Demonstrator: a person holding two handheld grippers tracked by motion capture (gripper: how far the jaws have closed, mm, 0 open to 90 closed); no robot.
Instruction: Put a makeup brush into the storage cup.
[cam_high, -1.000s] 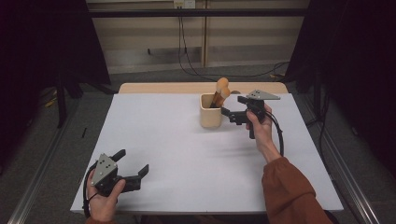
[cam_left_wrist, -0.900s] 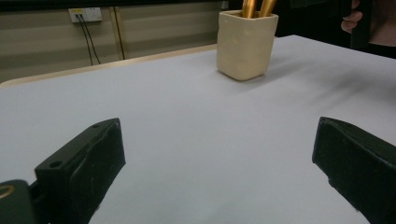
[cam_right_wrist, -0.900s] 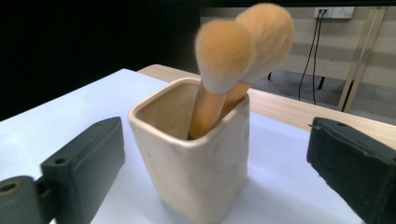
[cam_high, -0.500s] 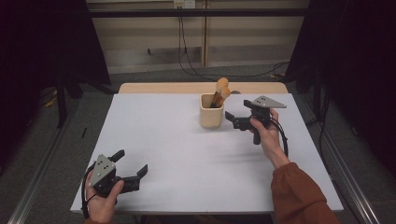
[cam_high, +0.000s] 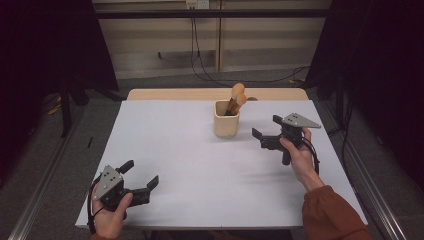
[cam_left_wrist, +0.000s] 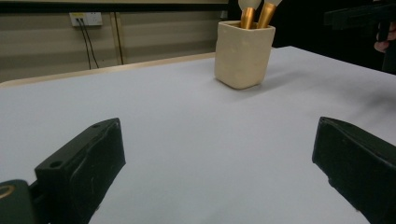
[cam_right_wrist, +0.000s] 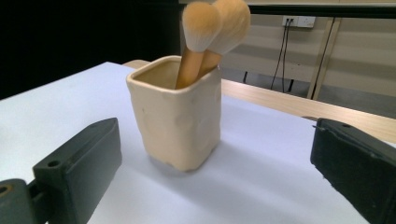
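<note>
A cream square cup (cam_high: 226, 119) (cam_left_wrist: 243, 54) (cam_right_wrist: 180, 115) stands upright at the far middle of the white table (cam_high: 190, 155). Two soft-headed brushes (cam_high: 237, 95) (cam_right_wrist: 215, 23) with golden handles lean in it. My right gripper (cam_high: 267, 128) (cam_right_wrist: 212, 186) is held open a little to the right of the cup, apart from it, with nothing between its jaws. Near the front left corner my left gripper (cam_high: 141, 175) (cam_left_wrist: 219, 182) is open too, empty, and points across the table toward the cup.
A bare wooden strip (cam_high: 170, 94) runs along the table's far edge. Cables (cam_high: 200, 55) hang down the wall behind. Dark curtains (cam_high: 50, 45) stand at both sides. White tabletop stretches between the two grippers.
My right gripper has drawn back from the cup, toward the right and nearer the person. The left gripper has barely moved.
</note>
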